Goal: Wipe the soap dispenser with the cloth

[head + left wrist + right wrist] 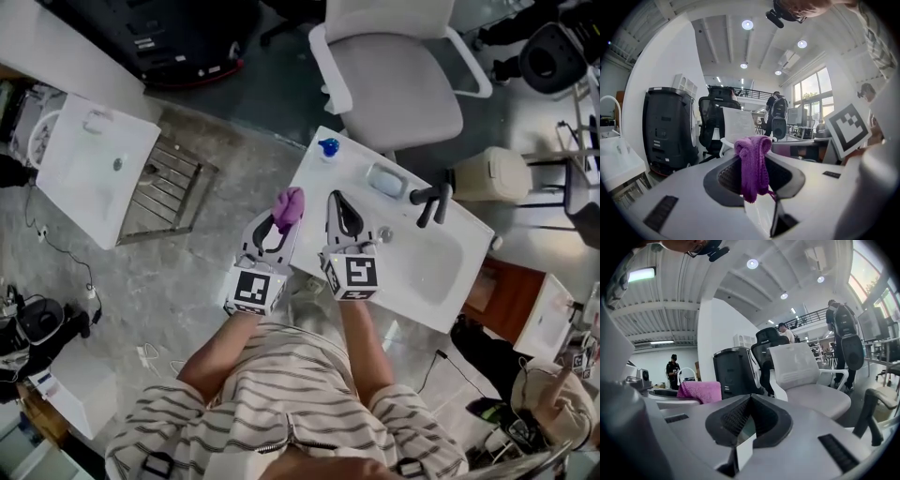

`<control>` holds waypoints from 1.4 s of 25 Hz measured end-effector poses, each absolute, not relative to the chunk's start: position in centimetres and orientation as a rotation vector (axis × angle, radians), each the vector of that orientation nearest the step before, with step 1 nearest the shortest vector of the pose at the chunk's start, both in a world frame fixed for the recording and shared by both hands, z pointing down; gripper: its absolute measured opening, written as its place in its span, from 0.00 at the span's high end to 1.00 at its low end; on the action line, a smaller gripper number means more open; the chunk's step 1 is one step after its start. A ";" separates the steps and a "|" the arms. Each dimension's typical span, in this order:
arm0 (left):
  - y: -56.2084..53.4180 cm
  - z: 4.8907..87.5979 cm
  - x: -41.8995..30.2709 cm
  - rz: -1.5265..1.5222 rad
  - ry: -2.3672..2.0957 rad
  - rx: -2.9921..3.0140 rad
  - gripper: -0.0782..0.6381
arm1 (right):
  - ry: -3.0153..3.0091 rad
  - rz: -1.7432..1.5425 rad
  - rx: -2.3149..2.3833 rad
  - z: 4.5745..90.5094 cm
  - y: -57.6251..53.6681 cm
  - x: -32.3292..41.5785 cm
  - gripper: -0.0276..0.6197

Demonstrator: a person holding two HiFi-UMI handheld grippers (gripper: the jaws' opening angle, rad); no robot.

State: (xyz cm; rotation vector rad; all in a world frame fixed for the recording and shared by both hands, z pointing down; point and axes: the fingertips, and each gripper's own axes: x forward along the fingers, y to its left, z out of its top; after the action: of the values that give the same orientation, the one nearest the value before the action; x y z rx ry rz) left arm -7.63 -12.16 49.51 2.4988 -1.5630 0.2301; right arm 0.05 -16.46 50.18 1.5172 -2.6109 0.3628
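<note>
Surface: a white moulded washbasin counter (412,281) is filling the centre right of the head view. A black tap (429,204) is standing at its back edge, and a shallow oblong white dish (386,180) is lying just left of the tap.
Room: a mottled grey concrete floor (216,244) is showing around the counter. A white office chair (398,84) with armrests is standing behind it. A second white basin unit (94,173) is sitting well off to the left, with a metal grille (169,192) beside it. A beige lidded bin (492,173) is standing right of the tap.
Left gripper: the grey hand-held left gripper (281,223) is pinching a bunched purple towelling cloth (289,208) between its pads. The cloth is bulging above the tips and hanging down between the jaws. The tips are pointing along the counter's left edge.
Right gripper: the grey hand-held right gripper (336,199) is hovering over the counter's left part, just beside the left one. Its jaws are pressing together with nothing between them.
Soap dispenser: a small soap dispenser (328,147) with a blue top is standing on the counter's far left corner. It is lying beyond both sets of tips, apart from the cloth, with neither gripper touching it.
Cross-check: in the right gripper view the cloth is showing off to the left of the jaws.
</note>
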 end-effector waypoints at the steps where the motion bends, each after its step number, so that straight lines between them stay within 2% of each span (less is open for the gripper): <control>1: -12.8 49.8 -7.7 0.241 -1.550 2.508 0.73 | -2.599 0.358 1.527 50.6 -17.2 -0.1 0.94; 9: -16.2 52.3 -7.9 0.280 -1.462 2.534 0.73 | -2.516 0.374 1.583 54.5 -21.3 -0.8 0.94; 12: -17.1 52.8 -7.7 0.267 -1.441 2.533 0.73 | -2.492 0.383 1.585 55.9 -22.4 -1.0 0.88; 23: -18.4 54.8 -8.4 0.279 -1.432 2.501 0.73 | -2.427 0.361 1.595 59.2 -25.4 -1.2 0.76; 31: -18.9 55.6 -9.1 0.297 -1.423 2.494 0.73 | -2.389 0.302 1.586 60.1 -27.3 -2.0 0.73; 35: -19.0 56.1 -9.1 0.305 -1.421 2.490 0.73 | -2.377 0.289 1.580 60.7 -28.0 -1.9 0.75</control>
State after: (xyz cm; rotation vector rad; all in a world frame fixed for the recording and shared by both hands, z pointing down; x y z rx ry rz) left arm -9.08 -18.96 56.07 2.4903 -1.4206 0.3047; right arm -1.92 -27.97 60.72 1.5802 -2.3772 0.2888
